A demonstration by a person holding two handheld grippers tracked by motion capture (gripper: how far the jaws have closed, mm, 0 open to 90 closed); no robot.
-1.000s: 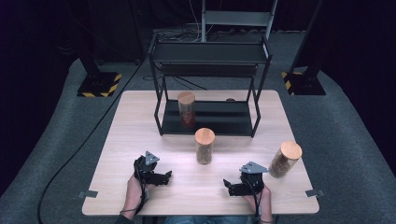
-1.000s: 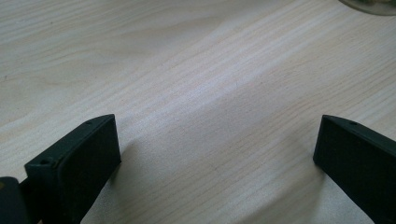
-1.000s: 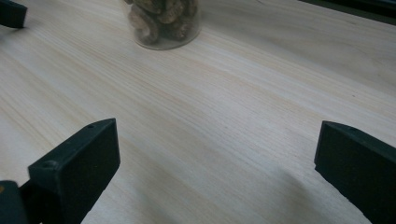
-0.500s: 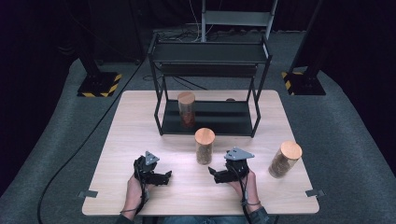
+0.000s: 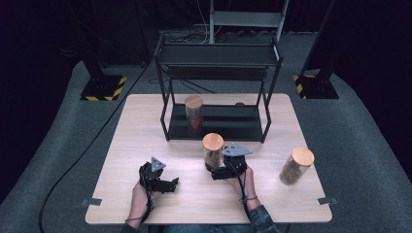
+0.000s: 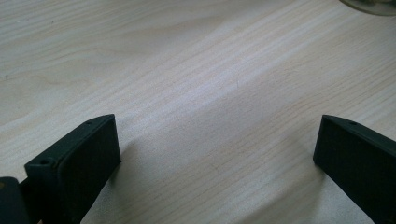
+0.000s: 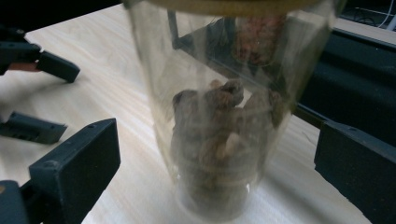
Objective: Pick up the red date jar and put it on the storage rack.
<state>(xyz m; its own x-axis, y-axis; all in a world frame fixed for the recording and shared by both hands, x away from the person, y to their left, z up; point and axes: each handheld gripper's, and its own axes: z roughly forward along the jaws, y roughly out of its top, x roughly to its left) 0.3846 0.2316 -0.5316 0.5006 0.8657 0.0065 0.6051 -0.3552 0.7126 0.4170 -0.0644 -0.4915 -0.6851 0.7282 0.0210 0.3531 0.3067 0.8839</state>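
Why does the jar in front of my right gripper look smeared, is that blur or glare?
Right gripper view: the middle jar is soft and streaked, consistent with motion blur, with the shelf behind showing through the glass. High view: the same jar is sharp. Left gripper view: the table is crisp with soft jaw shadows.

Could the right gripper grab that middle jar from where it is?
Probably yes: the right gripper has its jaws open either side of the middle jar, with nothing between them and the glass.

A lab-like recording space: a lone wooden table [image 5: 145,126] on grey carpet [image 5: 350,126], dark surroundings, hazard-striped stand bases [image 5: 102,87].
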